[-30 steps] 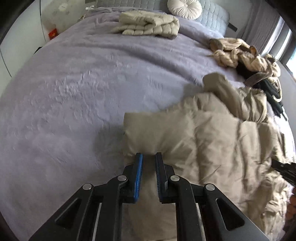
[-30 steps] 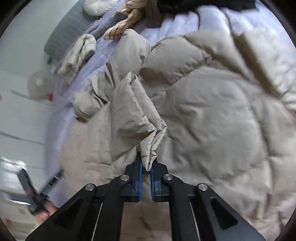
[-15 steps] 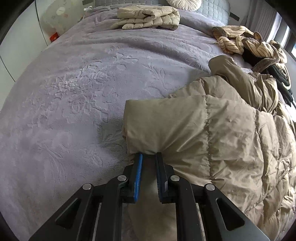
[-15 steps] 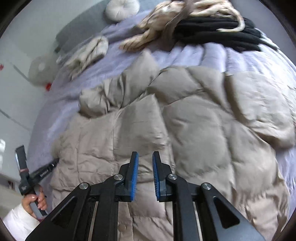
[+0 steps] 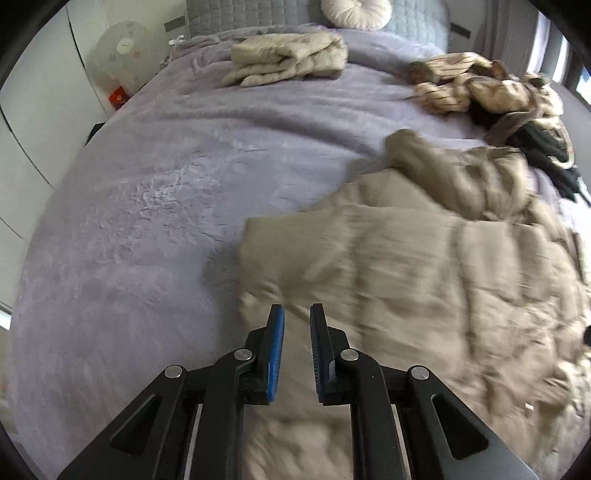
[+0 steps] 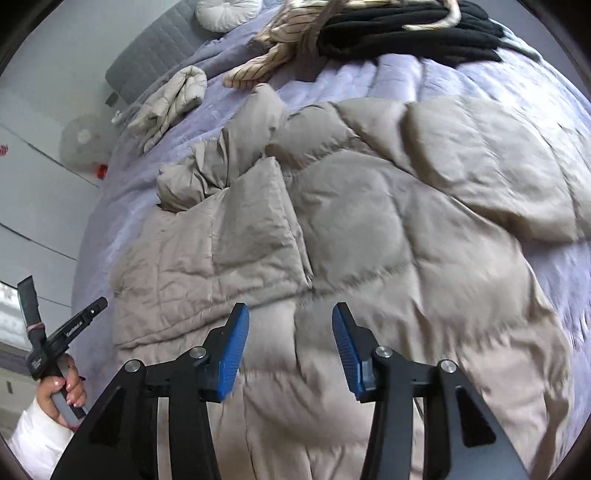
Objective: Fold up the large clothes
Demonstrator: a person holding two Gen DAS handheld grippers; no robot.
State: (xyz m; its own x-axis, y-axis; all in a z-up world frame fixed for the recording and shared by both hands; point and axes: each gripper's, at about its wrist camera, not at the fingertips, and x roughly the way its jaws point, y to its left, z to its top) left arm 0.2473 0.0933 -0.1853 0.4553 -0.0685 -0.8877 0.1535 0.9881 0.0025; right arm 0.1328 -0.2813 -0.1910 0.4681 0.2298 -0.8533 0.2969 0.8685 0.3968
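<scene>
Blue pads (image 6: pixel 232 343) of the right tool (image 6: pixel 290 332) stand apart and are opening further, with nothing between them; they hover over the beige down coat (image 6: pixel 388 229) spread on the bed (image 6: pixel 561 96). Just beyond the pads, a folded-over panel of the coat lies flat across its quilted body, and a crumpled sleeve bunches up at the panel's far left corner. The left tool (image 5: pixel 296 332) has its jaws drawn narrow, almost together, and grips nothing; it hangs above the coat's near corner, where the beige fabric meets the lilac bedspread (image 5: pixel 155 192). In the right wrist view, this same left tool appears at the lower left edge, held by a hand (image 6: pixel 62 387) in a white sleeve (image 6: pixel 33 439).

Farther up the bed, a folded beige quilted garment (image 5: pixel 288 61) sits near the grey padded headboard (image 5: pixel 251 14), with a round white cushion (image 5: pixel 356 13) leaning against it. A striped cream garment (image 5: pixel 465 92) and black clothing (image 6: pixel 406 33) lie heaped together beyond the coat. A white fan (image 5: pixel 120 55) stands beside the bed.
</scene>
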